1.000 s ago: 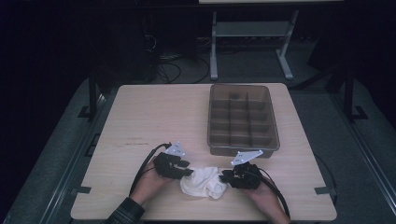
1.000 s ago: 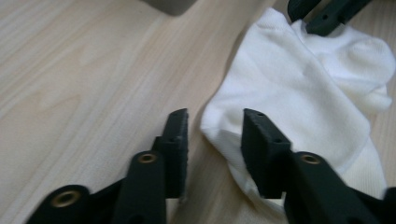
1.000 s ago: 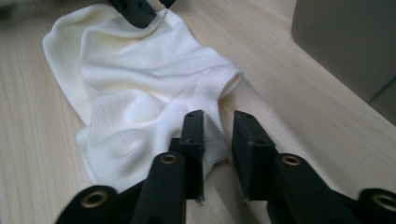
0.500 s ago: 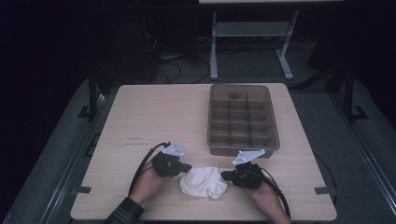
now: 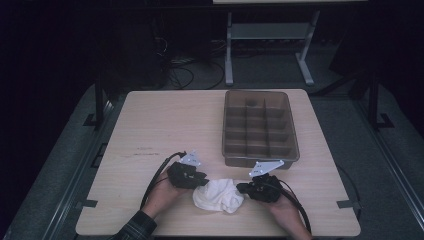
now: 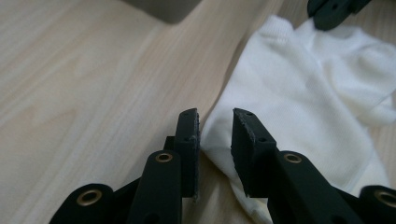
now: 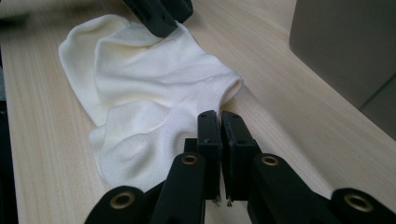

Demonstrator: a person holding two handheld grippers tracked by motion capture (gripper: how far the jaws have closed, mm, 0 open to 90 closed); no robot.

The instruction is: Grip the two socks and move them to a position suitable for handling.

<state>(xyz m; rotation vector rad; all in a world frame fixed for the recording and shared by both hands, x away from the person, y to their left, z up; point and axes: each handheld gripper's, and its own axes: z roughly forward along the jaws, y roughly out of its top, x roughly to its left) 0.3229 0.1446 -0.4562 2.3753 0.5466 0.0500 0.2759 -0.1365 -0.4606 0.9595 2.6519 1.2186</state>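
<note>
A white sock [image 5: 218, 195] lies crumpled on the wooden table near its front edge, between my two grippers. My left gripper [image 5: 204, 181] is at the sock's left edge. In the left gripper view its jaws [image 6: 215, 114] have just been opening; a narrow gap shows between them over the edge of the sock [image 6: 303, 93], and the pads do not press on it. My right gripper [image 5: 241, 188] is at the sock's right edge. In the right gripper view it [image 7: 219, 115] is shut, apparently pinching the fabric of the sock [image 7: 149, 70].
A brown tray [image 5: 260, 161] with several compartments stands just behind the grippers on the right half of the table; its wall [image 7: 345, 46] is close beside the right gripper. Bare tabletop [image 5: 165, 125] stretches to the left and back. Cables trail from both grippers towards the front edge.
The left gripper drew slightly left and came back to the sock's edge. The sock is bunched a little tighter. The right gripper has kept its place.
</note>
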